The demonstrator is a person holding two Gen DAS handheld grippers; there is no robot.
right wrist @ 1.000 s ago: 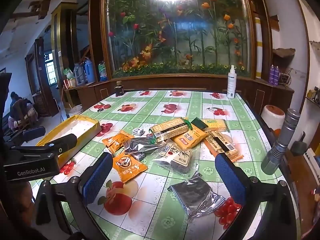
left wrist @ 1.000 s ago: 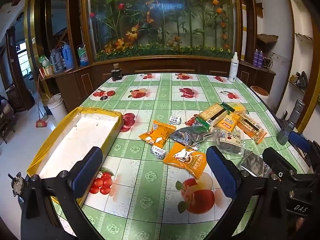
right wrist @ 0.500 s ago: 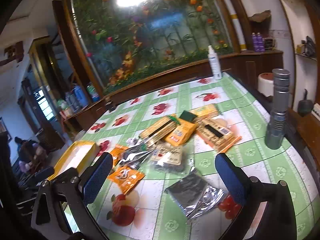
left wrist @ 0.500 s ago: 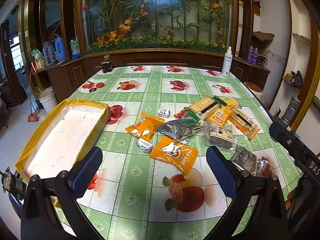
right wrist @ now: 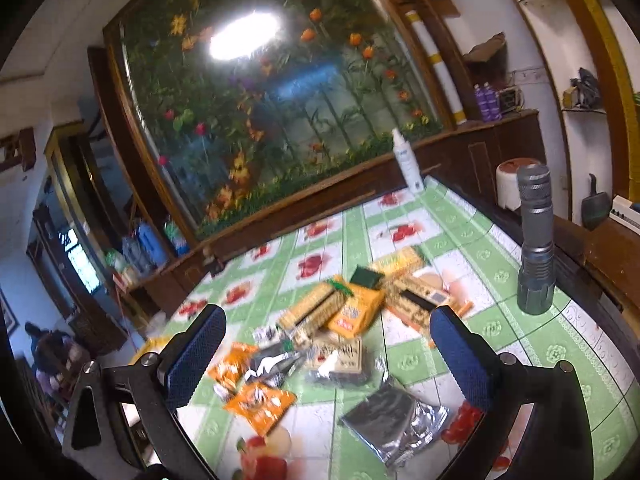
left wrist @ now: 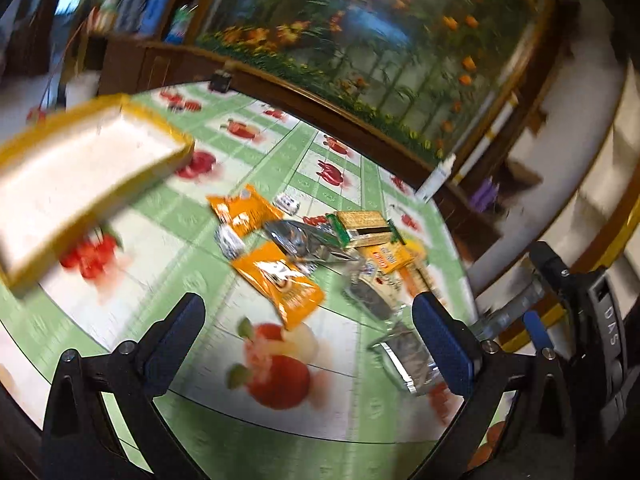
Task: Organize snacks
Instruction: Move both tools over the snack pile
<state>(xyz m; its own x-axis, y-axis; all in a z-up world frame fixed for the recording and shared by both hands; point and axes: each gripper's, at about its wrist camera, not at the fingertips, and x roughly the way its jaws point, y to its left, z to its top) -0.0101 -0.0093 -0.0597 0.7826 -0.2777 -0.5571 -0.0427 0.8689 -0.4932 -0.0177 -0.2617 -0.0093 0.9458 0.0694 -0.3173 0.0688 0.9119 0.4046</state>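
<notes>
With both grippers wide apart and empty, our right gripper (right wrist: 326,356) is nearer the silver packet (right wrist: 394,422), lying below it, toward us.

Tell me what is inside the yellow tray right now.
The yellow tray shows only a bare white floor in the blurred left wrist view; no snack lies in it. The snack packets are all on the tablecloth beside it. Its near end runs out of frame.

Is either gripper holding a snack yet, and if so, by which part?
No. The left gripper and right gripper are both open and hold nothing; the snacks lie on the table.
</notes>
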